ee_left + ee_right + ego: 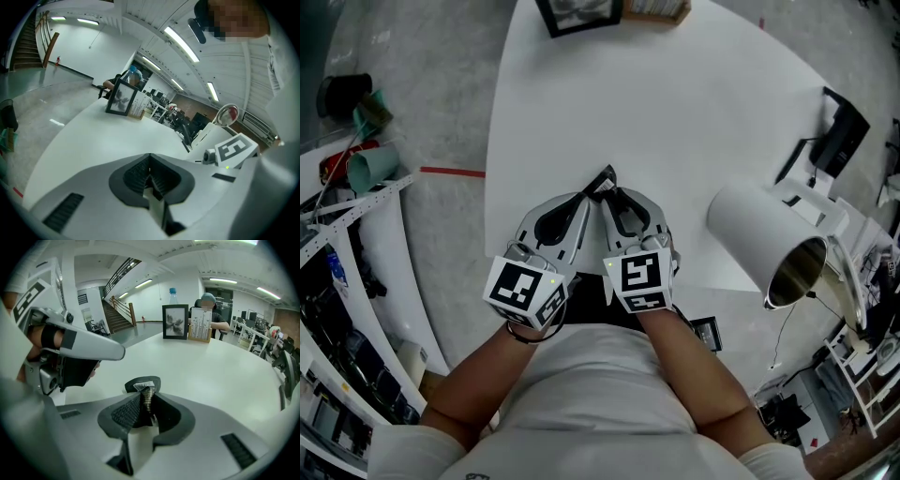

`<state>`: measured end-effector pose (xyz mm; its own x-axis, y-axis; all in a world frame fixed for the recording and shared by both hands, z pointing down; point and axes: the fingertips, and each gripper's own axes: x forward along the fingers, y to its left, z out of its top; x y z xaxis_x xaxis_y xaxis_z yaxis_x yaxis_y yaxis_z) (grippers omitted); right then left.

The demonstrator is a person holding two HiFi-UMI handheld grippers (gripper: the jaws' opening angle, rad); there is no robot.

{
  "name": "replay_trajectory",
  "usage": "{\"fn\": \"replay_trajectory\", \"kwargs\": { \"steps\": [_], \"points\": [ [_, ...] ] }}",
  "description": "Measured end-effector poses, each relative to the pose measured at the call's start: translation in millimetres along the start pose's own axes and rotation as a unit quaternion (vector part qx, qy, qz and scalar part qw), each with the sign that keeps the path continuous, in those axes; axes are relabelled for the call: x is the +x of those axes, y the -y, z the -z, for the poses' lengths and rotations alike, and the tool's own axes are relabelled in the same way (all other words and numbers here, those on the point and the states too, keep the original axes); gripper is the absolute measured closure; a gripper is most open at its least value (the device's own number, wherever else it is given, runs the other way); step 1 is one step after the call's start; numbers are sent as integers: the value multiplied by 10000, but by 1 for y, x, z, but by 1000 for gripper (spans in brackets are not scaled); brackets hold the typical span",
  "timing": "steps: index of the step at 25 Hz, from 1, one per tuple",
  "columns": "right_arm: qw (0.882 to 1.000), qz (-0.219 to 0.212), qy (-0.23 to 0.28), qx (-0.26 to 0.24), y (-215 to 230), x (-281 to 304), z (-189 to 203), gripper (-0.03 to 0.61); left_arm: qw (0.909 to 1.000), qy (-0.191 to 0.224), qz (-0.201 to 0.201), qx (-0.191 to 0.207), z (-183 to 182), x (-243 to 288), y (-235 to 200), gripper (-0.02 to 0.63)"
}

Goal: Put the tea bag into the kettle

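A small dark tea bag packet (602, 180) sits at the tips of both grippers, just above the white table (675, 122). In the right gripper view my right gripper (146, 392) is shut on the tea bag (142, 383), whose dark edge and pale label stick out past the pads. My left gripper (150, 161) is beside it with its jaws together; nothing shows between them. In the head view the left gripper (586, 195) and right gripper (615, 193) stand close side by side. The white kettle (764, 239) stands to the right with its steel mouth open and its lid (848, 281) swung back.
A black picture frame (577, 14) and a small box (658, 9) stand at the table's far edge. A black device (839, 141) lies at the right. Green cups (370, 164) sit on a shelf to the left. The table's near edge is just below the grippers.
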<state>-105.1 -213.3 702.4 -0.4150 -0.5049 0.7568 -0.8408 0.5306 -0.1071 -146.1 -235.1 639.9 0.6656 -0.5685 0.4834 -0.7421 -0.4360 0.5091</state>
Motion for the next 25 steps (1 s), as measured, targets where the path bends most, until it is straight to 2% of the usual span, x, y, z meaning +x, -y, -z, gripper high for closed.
{"fn": "replay_trajectory", "kwargs": {
  "steps": [6, 12, 19, 25],
  "points": [
    [9988, 242, 281, 309, 16, -25, -17, 483, 9995, -13, 184, 236, -16, 2, 17, 604],
    [9930, 575, 593, 840, 38, -67, -19, 483, 9969, -102, 557, 551, -25, 9, 54, 605],
    [9793, 1010, 930, 1484, 61, -128, 0, 483, 9885, -381, 1068, 1001, -15, 19, 115, 604],
    [9720, 1284, 1148, 1599, 63, -176, 22, 483, 9797, -546, 1356, 1371, -6, 26, 160, 604]
  ]
}}
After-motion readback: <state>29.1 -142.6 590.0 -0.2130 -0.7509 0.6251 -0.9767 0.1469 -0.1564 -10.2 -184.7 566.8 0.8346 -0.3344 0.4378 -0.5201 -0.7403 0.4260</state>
